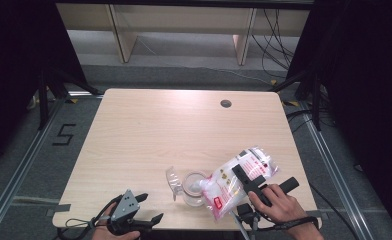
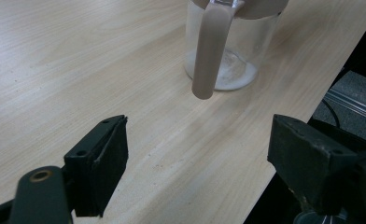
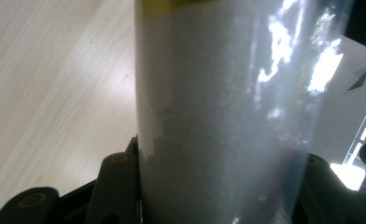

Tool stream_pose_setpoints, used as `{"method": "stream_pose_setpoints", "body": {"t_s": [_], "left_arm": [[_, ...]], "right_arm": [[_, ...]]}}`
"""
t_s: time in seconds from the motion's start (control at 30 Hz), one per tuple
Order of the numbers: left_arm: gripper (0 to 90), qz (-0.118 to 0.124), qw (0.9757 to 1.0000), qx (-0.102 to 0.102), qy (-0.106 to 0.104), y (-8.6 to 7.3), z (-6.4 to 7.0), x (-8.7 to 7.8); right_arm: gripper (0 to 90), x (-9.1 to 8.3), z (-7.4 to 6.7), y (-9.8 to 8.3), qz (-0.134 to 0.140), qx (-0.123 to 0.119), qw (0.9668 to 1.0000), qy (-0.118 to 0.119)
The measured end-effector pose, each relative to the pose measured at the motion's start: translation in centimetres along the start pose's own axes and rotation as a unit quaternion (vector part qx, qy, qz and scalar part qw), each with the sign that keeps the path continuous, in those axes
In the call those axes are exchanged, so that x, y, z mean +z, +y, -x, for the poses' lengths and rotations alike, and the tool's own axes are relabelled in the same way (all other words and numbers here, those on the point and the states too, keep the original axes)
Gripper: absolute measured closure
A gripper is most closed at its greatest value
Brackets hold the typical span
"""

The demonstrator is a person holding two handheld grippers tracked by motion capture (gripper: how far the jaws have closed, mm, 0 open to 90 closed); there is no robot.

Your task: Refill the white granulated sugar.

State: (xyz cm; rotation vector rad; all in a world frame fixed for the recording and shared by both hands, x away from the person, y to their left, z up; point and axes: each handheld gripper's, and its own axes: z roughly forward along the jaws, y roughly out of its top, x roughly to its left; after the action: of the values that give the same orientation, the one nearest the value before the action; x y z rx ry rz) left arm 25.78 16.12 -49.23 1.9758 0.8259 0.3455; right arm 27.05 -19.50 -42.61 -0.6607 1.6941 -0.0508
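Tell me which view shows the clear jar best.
The left gripper view: the clear jar stands close ahead, its lower body, handle and white powder at the bottom plain. The high view shows the whole jar small, under the tilted bag. The right gripper view gives nothing of it.

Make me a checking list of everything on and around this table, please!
Surface: pale wooden table, with a dark round hole near the far edge.
Job's things: clear glass jar with a handle, a little white powder at its bottom; clear plastic bag of white powder with red print, tilted mouth-down over the jar.
Clutter: nothing seen.
Grippers: right gripper shut on the bag; left gripper open and empty near the front edge.
Cables: black ones trailing from both grippers; more on the floor at the far right.
Surroundings: grey floor, black curtains, wooden shelving behind.
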Motion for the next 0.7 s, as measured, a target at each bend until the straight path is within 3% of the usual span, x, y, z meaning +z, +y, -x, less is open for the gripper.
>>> {"method": "stream_pose_setpoints", "body": {"t_s": [0.7], "left_arm": [[19.8,-0.004,1.0000,0.003,0.001,0.02,-0.07,-0.10]], "right_arm": [[55.3,-0.02,0.03,-0.02,0.001,0.003,1.0000,0.000]]}}
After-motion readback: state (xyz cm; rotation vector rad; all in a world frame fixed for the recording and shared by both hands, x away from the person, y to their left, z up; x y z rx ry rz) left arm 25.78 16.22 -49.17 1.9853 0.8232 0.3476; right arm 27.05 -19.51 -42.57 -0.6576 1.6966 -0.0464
